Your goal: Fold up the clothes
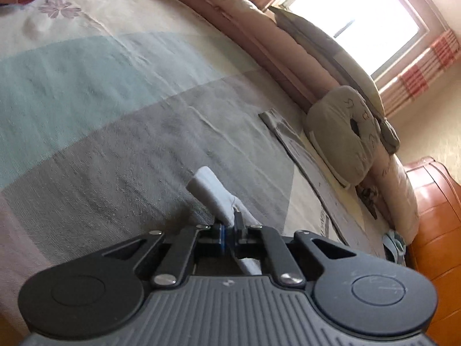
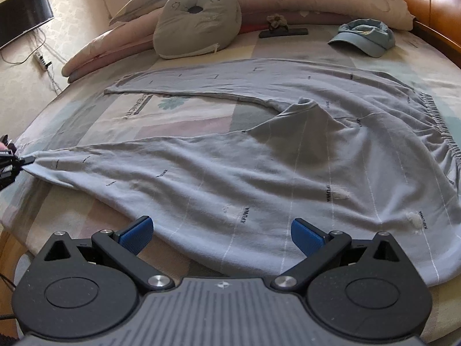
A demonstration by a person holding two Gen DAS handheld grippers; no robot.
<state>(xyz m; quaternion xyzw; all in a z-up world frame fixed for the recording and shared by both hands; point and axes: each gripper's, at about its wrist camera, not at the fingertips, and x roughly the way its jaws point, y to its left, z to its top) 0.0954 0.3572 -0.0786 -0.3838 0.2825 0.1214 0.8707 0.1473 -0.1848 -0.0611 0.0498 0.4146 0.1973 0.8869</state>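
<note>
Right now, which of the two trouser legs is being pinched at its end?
The nearer leg, stretched leftward; the left tool grips its cuff. The farther leg lies flat and untouched toward the pillows. The right tool hangs open.

Daylight poured through a bright window (image 1: 354, 26) hung with pink striped curtains (image 1: 415, 77). The walls (image 2: 26, 80) were cream with a faint pattern, and one carried a dark flat screen (image 2: 24, 14) (a power strip (image 2: 41, 60) and loose cables hung beneath it). An orange wooden headboard (image 1: 435, 225) framed the bed (image 1: 86, 92), whose pastel patchwork cover lay under rolled pink quilts (image 2: 331, 3).
</note>
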